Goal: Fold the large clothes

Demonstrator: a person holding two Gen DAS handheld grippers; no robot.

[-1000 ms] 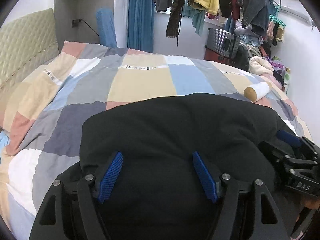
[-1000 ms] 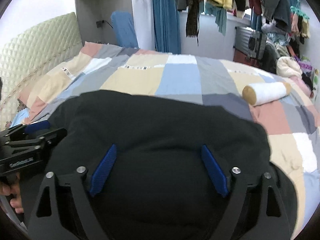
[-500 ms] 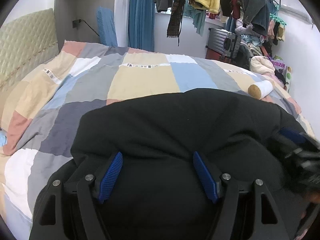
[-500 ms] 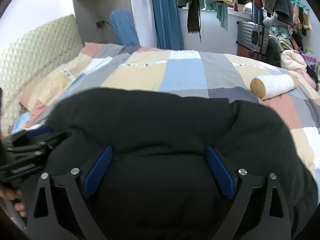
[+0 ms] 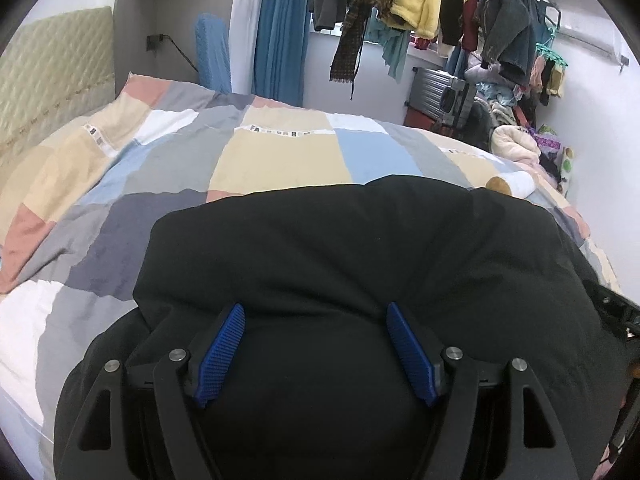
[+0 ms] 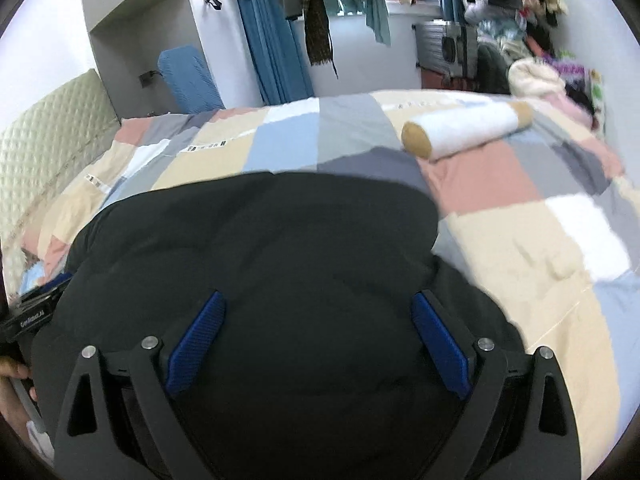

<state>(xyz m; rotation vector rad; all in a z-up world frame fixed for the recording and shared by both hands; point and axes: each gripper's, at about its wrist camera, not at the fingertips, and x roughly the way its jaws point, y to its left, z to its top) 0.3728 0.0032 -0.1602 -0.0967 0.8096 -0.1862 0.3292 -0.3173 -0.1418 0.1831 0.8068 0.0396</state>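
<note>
As the black coat (image 5: pixel 360 264) bunched higher on the bed (image 5: pixel 280 160), the left gripper (image 5: pixel 316 344) and right gripper (image 6: pixel 318 340) gaped around it; bolster (image 6: pixel 468 128) at two o'clock; fold under way.

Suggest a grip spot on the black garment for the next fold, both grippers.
Judging from how it lies: the black garment is a puffy mound on the patchwork quilt. Pinch its near hem, left gripper and right gripper apart, coming low from the near side; both stand open over it, and the far edge is a rounded fold.
</note>
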